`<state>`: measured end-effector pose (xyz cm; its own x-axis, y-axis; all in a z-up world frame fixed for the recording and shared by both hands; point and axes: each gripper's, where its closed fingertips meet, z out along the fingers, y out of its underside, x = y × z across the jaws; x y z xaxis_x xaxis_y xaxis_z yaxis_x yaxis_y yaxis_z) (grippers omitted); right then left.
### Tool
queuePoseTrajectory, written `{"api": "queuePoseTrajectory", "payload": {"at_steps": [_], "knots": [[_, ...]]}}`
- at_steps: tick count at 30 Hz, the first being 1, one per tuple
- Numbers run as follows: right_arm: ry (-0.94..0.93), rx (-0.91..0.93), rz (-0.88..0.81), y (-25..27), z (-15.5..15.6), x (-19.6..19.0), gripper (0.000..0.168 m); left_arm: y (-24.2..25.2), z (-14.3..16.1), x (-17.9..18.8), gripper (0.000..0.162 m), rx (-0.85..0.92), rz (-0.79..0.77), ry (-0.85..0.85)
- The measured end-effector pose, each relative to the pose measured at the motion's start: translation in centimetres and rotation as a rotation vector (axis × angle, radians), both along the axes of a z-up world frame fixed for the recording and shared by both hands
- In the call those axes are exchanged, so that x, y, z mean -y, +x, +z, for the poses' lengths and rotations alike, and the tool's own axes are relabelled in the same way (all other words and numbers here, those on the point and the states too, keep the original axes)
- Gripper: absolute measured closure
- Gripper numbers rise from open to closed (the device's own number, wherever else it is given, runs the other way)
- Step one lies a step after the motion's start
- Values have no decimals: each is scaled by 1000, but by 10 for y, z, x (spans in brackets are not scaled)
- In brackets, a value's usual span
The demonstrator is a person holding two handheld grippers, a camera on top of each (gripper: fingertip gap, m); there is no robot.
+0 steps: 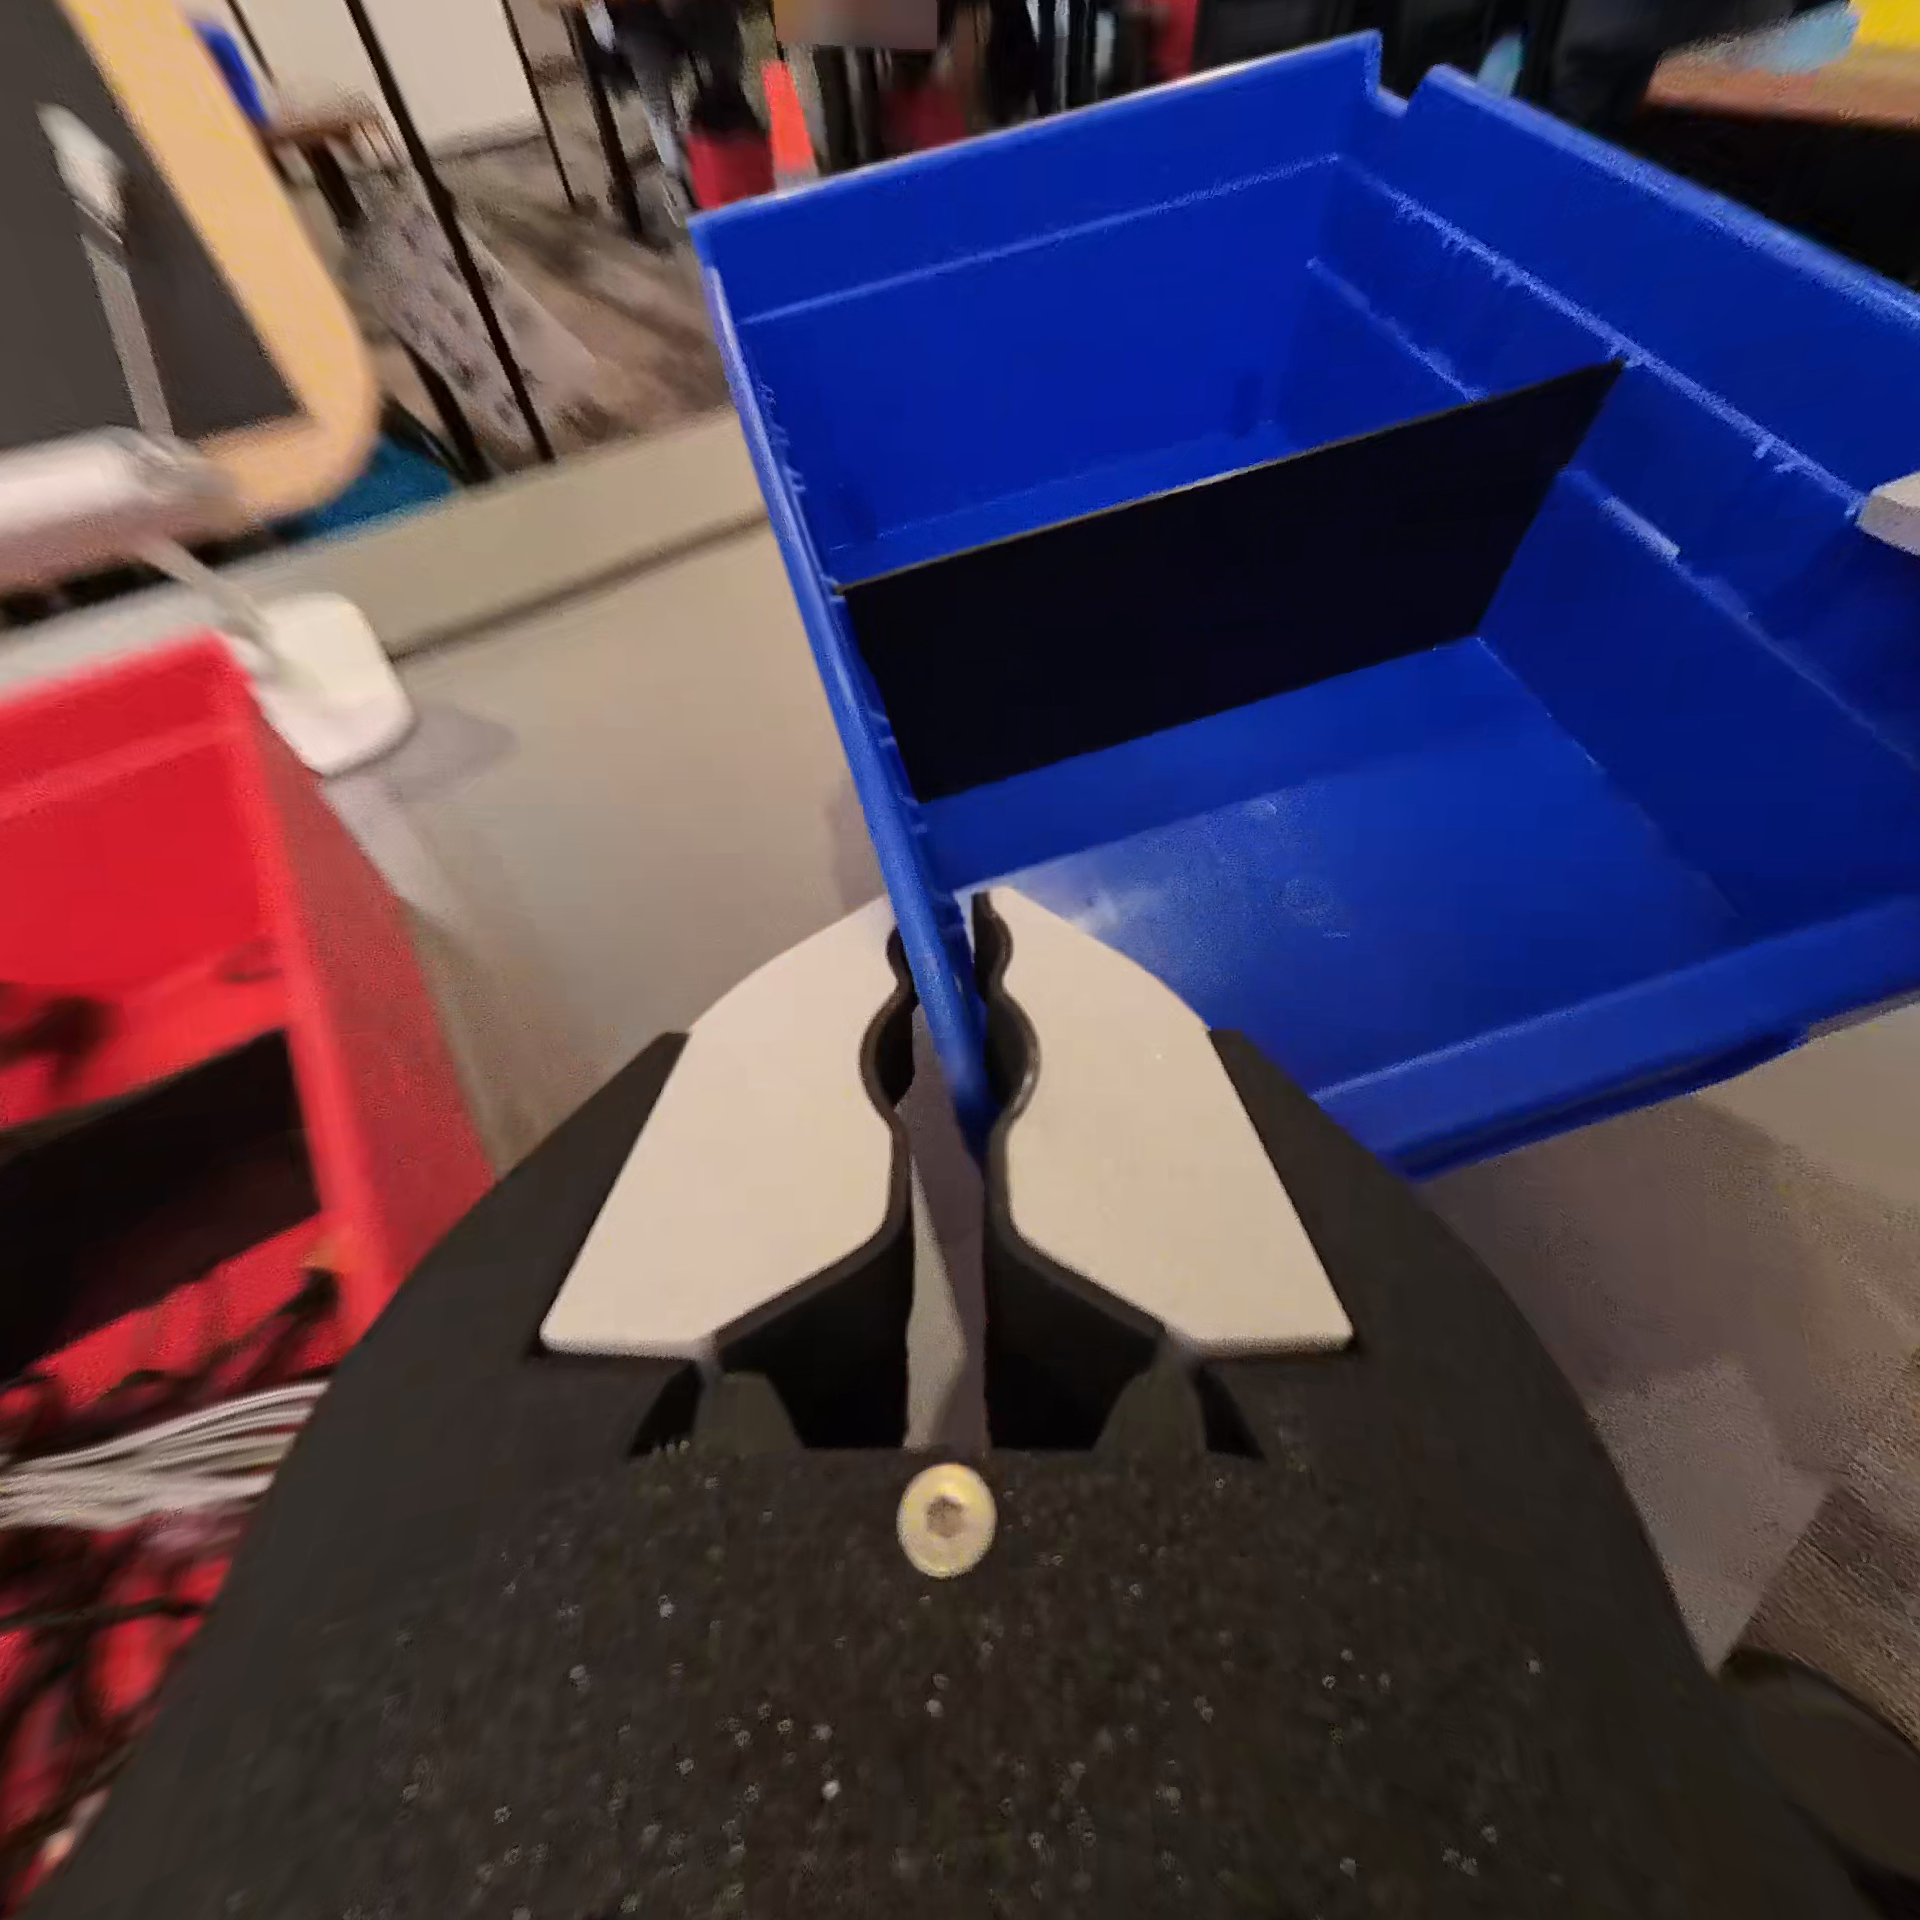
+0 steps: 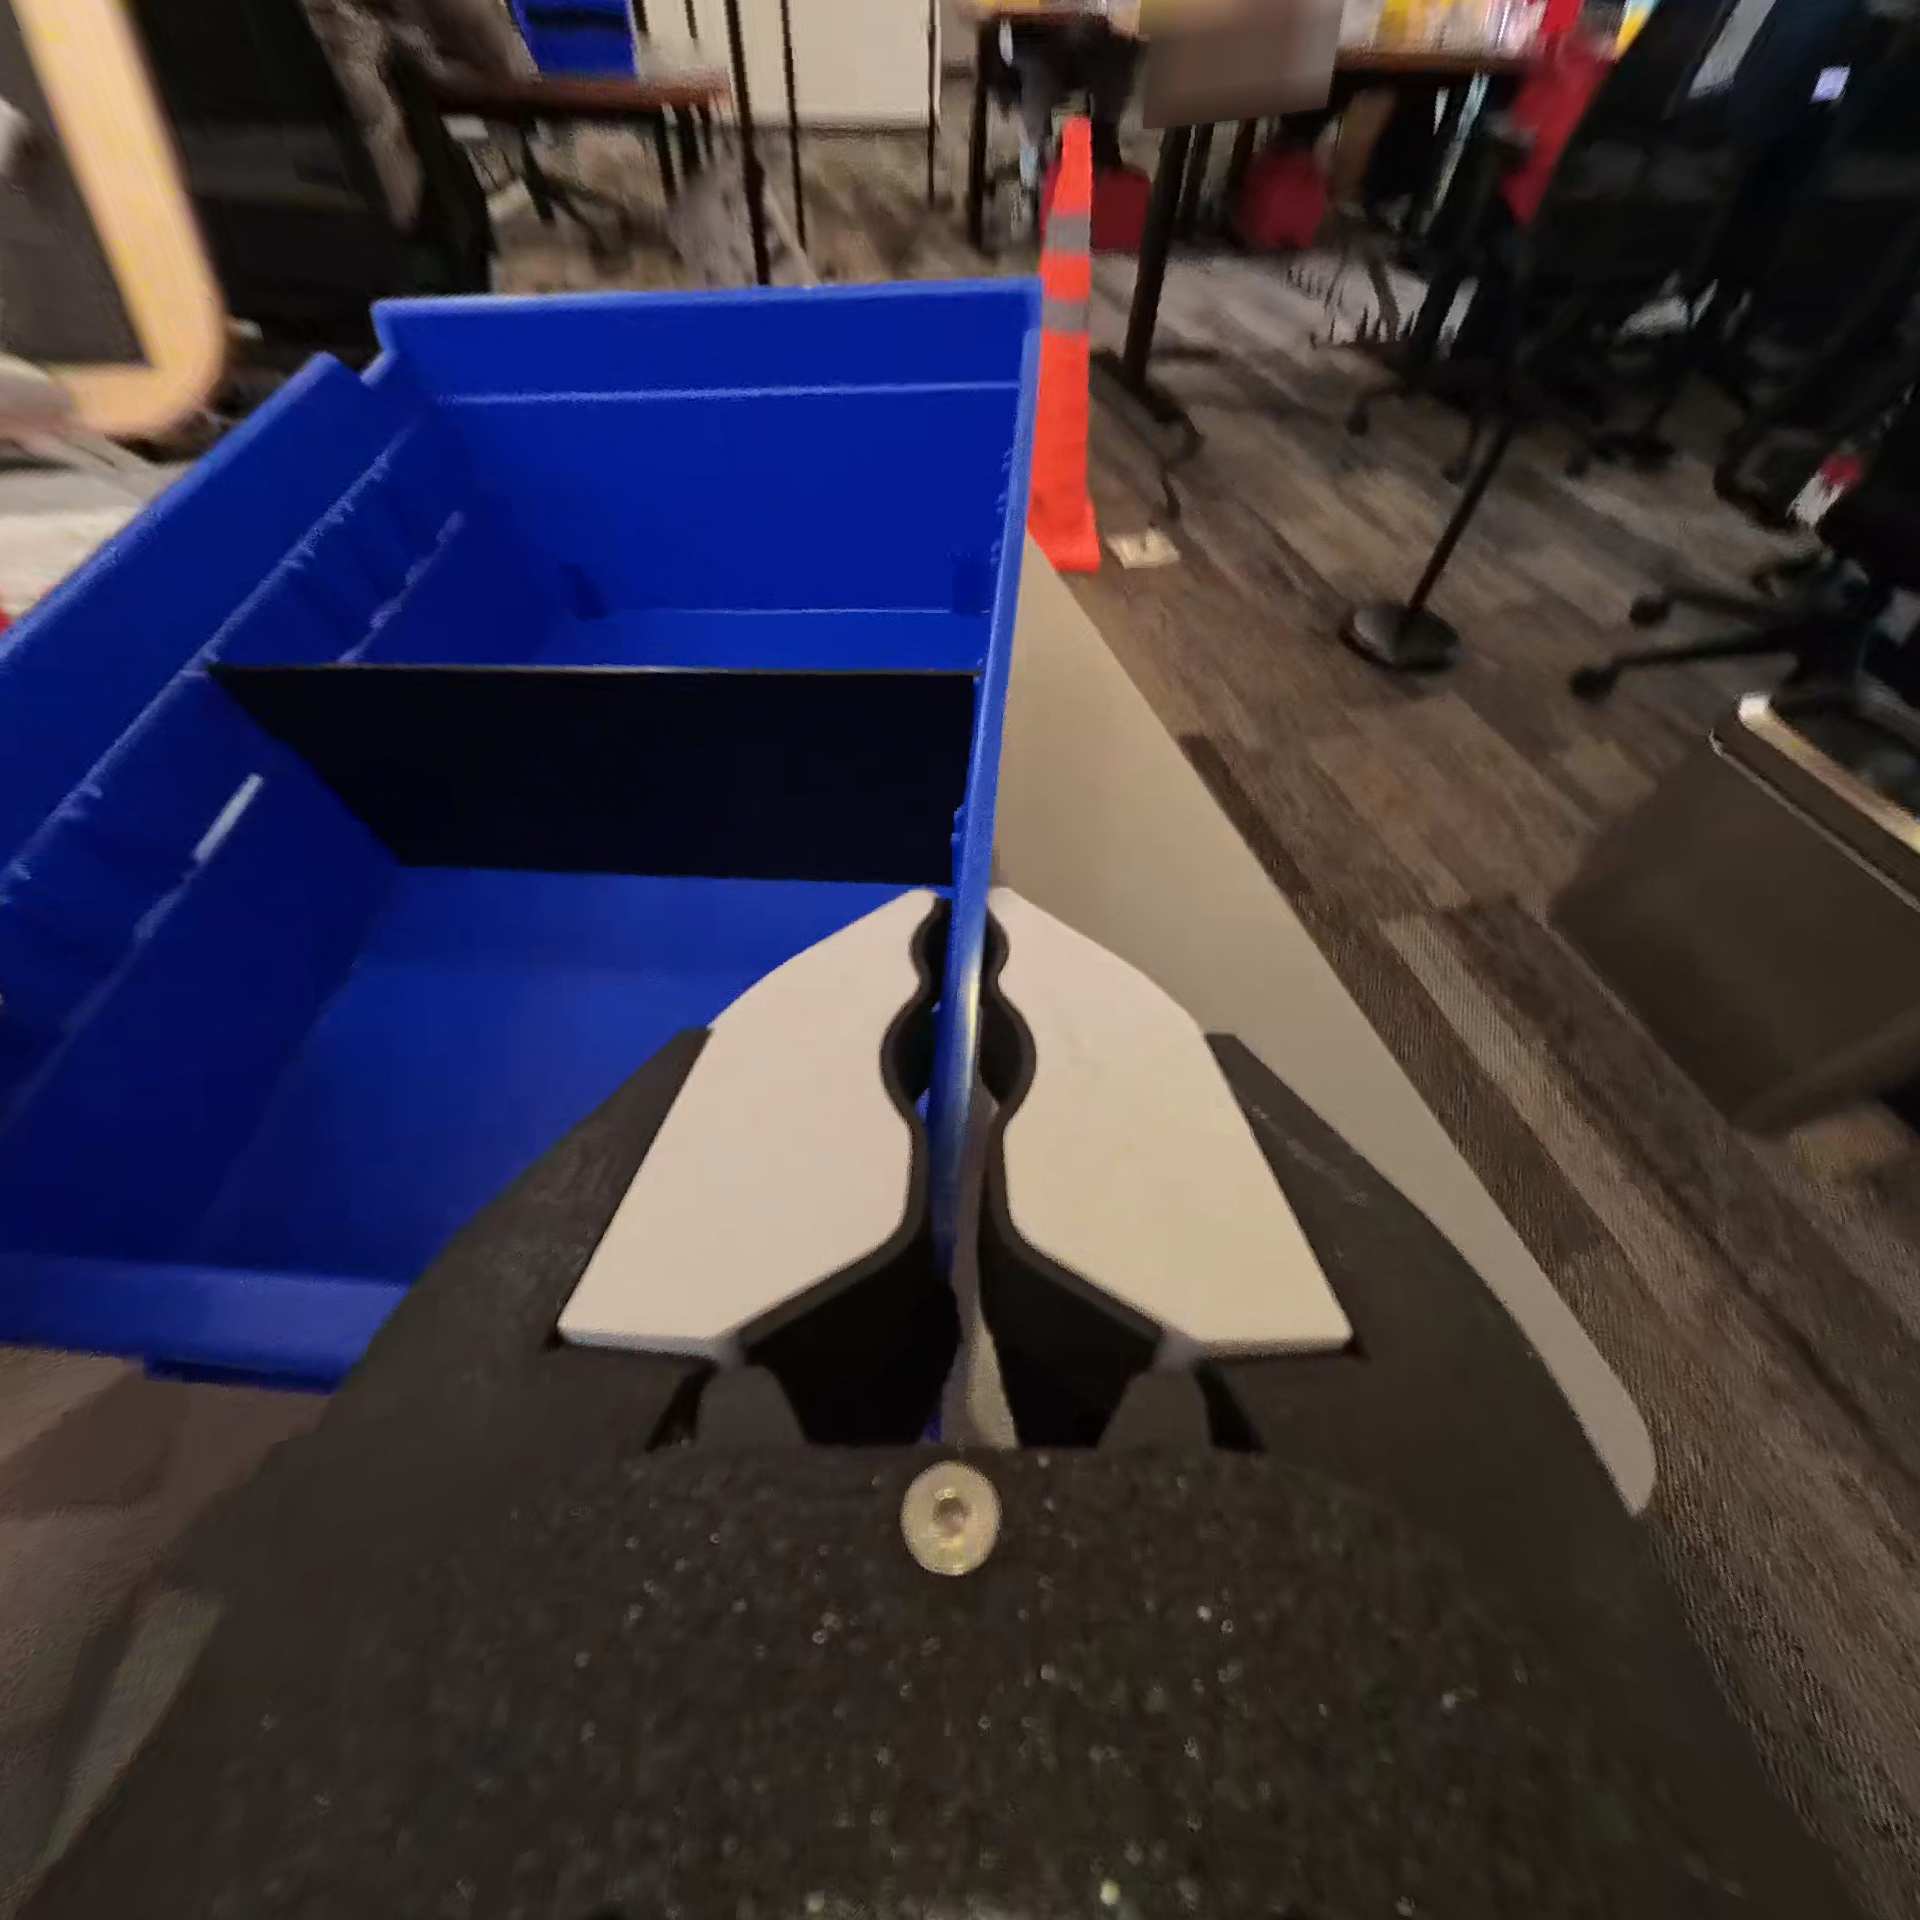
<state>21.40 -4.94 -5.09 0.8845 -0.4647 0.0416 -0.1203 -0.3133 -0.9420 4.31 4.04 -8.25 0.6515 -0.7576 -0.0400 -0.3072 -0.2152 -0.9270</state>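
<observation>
Blue plastic bin, open top, black divider across the middle splitting it into two compartments, both look empty. Bin seems lifted and tilted above a grey table, held by opposite side walls. Left gripper is pinched nearly closed on the bin's left wall rim, which runs off toward 12 o'clock from the jaws; right gripper is clamped the same way on the right wall rim. Judgement: rigid, light, thin-walled moulded plastic, smooth and a bit slippery at the rim, so two-sided wall grips near the front end make sense; the divider could slide out if tipped hard. Outward: red bin at 9 o'clock in the left view, white object behind it; orange cone on the carpet at 12 o'clock in the right view, chairs and desks beyond, blurred.
</observation>
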Motion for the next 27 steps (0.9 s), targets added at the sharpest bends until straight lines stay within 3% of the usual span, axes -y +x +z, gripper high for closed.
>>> {"api": "queuePoseTrajectory", "payload": {"at_steps": [3,8,13,17,20,21,23,25,27], "knots": [[-104,-44,11,21,-38,-15,165,16,-38,-8,154,-46,0,-115],[-112,-87,79,36,-56,-40,165,25,-40,-22,152,-46,34,-68],[-77,-210,195,54,-67,-76,166,38,-40,-21,138,-32,5,-51],[-136,-144,237,58,-67,-89,164,35,-37,-15,132,-27,-78,-86],[-128,-23,190,66,-47,-75,145,0,-10,15,136,97,-182,-177],[-102,31,174,66,-31,-67,146,-21,6,26,152,169,-219,-208],[-49,138,169,51,4,-49,147,-79,33,32,138,261,-178,-232],[-24,194,224,14,26,-38,145,-138,66,36,138,344,-146,-181],[-29,166,359,-47,29,-39,142,-191,79,30,139,349,-68,-137]]}}
